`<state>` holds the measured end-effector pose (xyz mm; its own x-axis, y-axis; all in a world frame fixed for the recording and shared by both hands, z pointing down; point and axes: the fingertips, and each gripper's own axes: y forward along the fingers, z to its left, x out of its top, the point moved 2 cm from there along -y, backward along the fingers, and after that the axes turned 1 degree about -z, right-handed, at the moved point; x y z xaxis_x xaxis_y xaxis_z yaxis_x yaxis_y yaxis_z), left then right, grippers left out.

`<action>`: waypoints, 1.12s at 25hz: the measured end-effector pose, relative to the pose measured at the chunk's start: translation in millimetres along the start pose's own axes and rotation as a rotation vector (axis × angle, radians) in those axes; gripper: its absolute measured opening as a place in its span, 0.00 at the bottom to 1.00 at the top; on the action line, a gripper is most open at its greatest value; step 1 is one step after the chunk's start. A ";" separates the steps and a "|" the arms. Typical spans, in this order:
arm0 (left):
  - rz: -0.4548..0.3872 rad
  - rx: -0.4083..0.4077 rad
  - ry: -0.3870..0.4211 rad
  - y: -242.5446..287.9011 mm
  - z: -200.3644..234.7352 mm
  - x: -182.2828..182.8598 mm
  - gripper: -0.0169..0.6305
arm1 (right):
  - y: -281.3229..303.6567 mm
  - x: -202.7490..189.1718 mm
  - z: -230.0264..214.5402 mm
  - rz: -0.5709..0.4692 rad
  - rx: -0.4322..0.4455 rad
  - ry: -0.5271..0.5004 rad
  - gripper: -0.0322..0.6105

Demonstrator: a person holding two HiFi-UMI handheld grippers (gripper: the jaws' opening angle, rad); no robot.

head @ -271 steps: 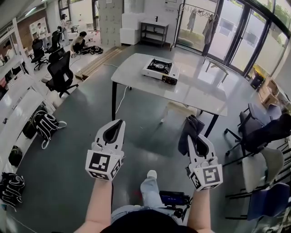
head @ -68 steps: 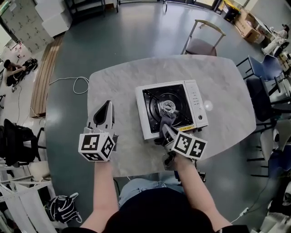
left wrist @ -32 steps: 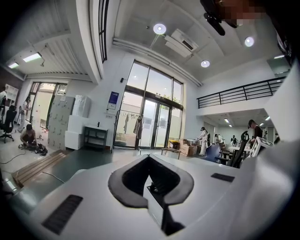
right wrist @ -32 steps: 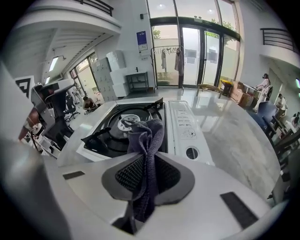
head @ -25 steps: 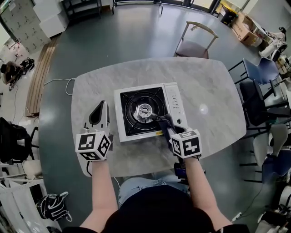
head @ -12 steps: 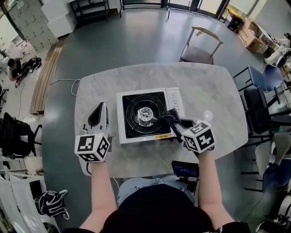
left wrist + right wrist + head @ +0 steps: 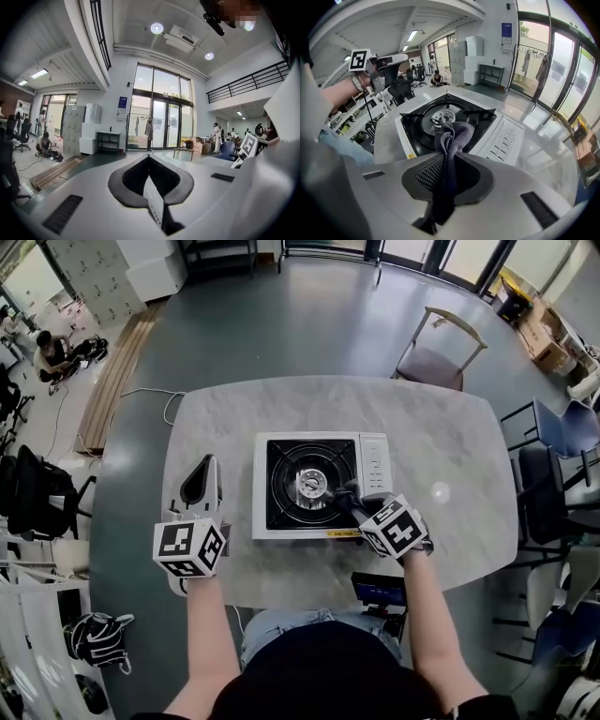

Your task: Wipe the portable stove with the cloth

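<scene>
Wiping looks under way, far from done. The right gripper (image 7: 353,504) is clamped on the dark cloth (image 7: 450,138), with the bunched end at the near-right corner of the portable stove (image 7: 375,465) burner tray. The left gripper (image 7: 199,486), jaws together and empty, hovers left of the stove. The far side, left rim and control panel probably remain.

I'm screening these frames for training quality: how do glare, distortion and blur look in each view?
Head view: sharp, evenly lit, fisheye bows the table edges; a lamp glare spot sits right of the stove. Left gripper view: dark vignetted corners, ceiling lamps flare, a mosaic patch at top. Right gripper view: cloth and stove crisp, bright glazing at right washed out.
</scene>
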<state>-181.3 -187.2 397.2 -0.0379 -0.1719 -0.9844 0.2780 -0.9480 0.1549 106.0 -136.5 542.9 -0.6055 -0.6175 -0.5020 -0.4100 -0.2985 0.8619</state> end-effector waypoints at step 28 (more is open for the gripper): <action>0.057 0.005 -0.011 18.4 2.0 -19.6 0.04 | 30.3 65.3 -86.6 -0.057 -0.329 -0.356 0.16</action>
<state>-177.4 -201.8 419.5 -0.0323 -0.2289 -0.9729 0.2752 -0.9378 0.2115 113.1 -248.9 542.5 -0.8076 -0.3233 -0.4931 -0.2469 -0.5741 0.7807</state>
